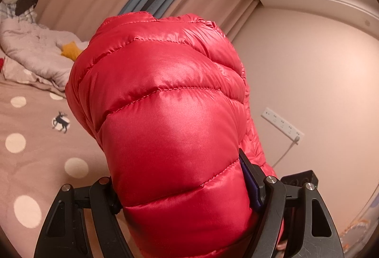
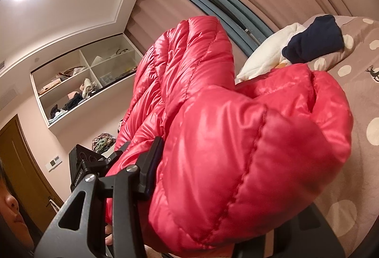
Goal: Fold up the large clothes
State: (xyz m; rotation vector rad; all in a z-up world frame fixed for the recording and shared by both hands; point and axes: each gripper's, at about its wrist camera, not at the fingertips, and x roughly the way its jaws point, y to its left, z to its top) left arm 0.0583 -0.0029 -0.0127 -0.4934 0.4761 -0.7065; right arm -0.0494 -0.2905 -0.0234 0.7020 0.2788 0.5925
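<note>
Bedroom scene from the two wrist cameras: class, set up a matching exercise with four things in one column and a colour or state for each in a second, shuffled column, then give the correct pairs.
Column 1
1. puffer jacket
2. bedspread
3. folded garment on the pillow
4. left gripper

Column 2
A. dark navy
B. closed on the padded fabric
C. shiny red, quilted
D. brownish with pale dots and a deer print

Pairs: 1-C, 2-D, 3-A, 4-B
</note>
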